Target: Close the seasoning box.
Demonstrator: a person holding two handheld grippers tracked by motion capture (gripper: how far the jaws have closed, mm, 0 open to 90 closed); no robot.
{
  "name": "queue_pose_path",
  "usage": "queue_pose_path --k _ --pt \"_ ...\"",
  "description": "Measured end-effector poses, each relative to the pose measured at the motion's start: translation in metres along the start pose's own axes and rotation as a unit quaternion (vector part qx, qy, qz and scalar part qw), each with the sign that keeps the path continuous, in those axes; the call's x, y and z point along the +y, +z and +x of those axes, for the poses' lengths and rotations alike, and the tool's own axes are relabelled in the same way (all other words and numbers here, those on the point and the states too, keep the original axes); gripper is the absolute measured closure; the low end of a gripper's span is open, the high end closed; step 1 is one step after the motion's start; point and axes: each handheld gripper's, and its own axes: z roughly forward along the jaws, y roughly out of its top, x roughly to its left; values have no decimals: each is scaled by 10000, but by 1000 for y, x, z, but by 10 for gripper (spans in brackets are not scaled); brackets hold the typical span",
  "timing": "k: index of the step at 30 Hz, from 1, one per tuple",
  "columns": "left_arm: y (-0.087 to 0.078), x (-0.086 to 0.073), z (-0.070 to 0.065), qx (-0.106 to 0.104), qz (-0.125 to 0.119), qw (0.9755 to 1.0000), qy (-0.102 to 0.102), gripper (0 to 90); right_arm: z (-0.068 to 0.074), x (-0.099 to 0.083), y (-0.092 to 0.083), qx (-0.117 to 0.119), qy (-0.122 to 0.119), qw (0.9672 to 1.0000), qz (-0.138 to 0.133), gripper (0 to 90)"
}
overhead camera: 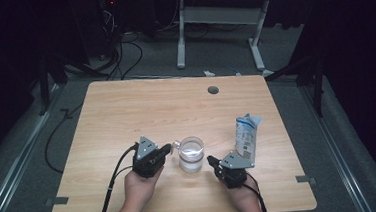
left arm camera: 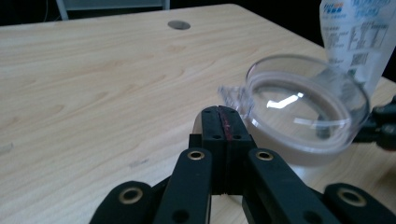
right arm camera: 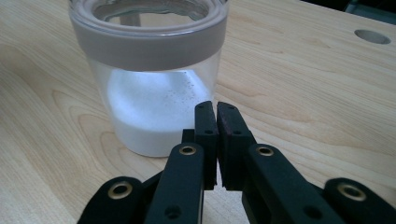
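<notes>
Bench: light wood-grain rectangular bench [overhead camera: 126, 115] with a round grey cable hole [overhead camera: 213, 90] near its far edge.
Jar: clear glass jar with a grey band round its rim and white powder in its lower part [overhead camera: 191, 155]; it stands upright near the front middle of the bench, between the two grippers. A small clear tab [left arm camera: 232, 95] juts from its rim on the side toward the left gripper.
Pouch: white and blue printed plastic pouch [overhead camera: 246, 136], standing upright just right of the jar and beyond the right gripper.
Left gripper: black gripper with a grey three-cornered plate [overhead camera: 165, 149], held in the person's left hand [overhead camera: 140, 186]; its fingers [left arm camera: 212, 126] are pressed together with nothing between them, tips just beside the jar's rim; whether they touch the tab cannot be told.
Right gripper: black gripper with a grey plate [overhead camera: 212, 160], held in the person's right hand [overhead camera: 242, 195]; its fingers [right arm camera: 205, 122] are nearly together, a thin slit between them, holding nothing, tips pointed at the jar's lower wall and close to it.
</notes>
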Motion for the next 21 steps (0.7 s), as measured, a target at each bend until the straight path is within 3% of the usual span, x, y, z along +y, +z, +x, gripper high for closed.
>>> queue_pose_path --k 4,7,8,9,10,11,13,14,15,19,21 --pt "-7 -16 14 196 105 9998 6 899 0 -1 -1 -2 -27 10000 4 882" --pt "-22 -28 32 406 163 9990 59 871 -1 0 0 10 24 10000 -33 881" --pt "-24 -33 31 400 -33 9983 -415 871 -1 0 0 10 24 10000 -33 881" --pt "-28 -36 37 475 -97 9974 -540 821 0 3 1 24 85 9999 -54 881" --pt "-33 -38 45 568 -18 9975 -419 821 0 3 1 24 85 9999 -54 881" --pt "-47 -42 62 770 171 9967 -194 756 0 8 3 -31 0 10000 -52 881" --pt "-52 -44 69 813 247 9962 -173 703 0 11 3 -68 -11 10000 -49 881" --pt "-57 -46 76 912 428 9949 10 642 -1 15 4 -91 -23 9999 -44 882" --pt "-62 -53 82 1090 523 9926 50 533 -3 22 7 -156 -3 9999 -71 881" --pt "-69 -66 85 1333 435 9901 109 460 -6 27 13 -281 3 9996 -27 880" --pt "-72 -73 87 1355 416 9899 68 443 -6 28 15 -287 16 9996 -45 880"
